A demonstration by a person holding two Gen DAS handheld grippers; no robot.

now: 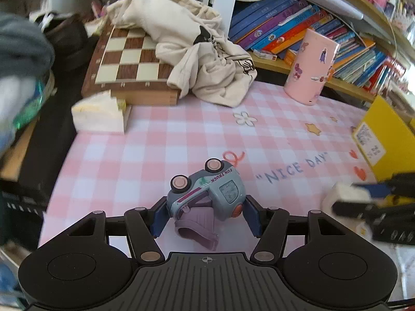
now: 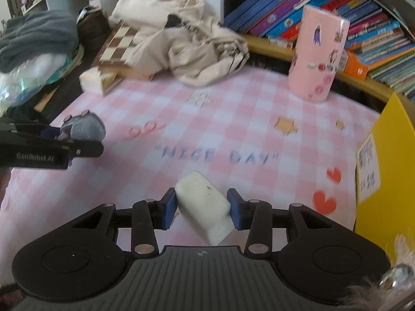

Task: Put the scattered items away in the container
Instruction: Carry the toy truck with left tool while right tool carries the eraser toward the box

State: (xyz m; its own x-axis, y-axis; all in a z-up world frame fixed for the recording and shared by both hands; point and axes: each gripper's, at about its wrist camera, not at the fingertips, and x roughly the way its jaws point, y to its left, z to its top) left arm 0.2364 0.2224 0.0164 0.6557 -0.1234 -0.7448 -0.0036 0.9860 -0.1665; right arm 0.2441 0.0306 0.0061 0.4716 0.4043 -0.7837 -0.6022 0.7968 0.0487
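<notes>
Gripping a grey-blue toy truck [image 1: 207, 194], the left gripper [image 1: 205, 213] has its blue fingers [image 1: 159, 217] pressed against the toy's two sides; the truck lies tipped with its pink-hubbed wheels upward and a purple part hanging below, over the pink checked tablecloth [image 1: 160, 142]. The right gripper [image 2: 202, 211] is clamped on a white bottle-shaped item [image 2: 205, 204], its blue pads [image 2: 170, 211] touching both flanks, the item lying tilted between them with its narrower ribbed end toward the camera. In the right wrist view the left gripper and truck appear at the left edge, well apart from the white item. A yellow container [image 2: 384, 181] stands at the right edge of the cloth, bearing a white label; its interior is not visible from either view, so contents cannot be determined. A pink cylindrical container with stickers [image 1: 310, 67] stands upright near the bookshelf [image 1: 298, 26]; its contents likewise cannot be seen. A cream cloth bag [image 1: 192, 41] lies crumpled across a wooden chessboard box [image 1: 127, 64].
</notes>
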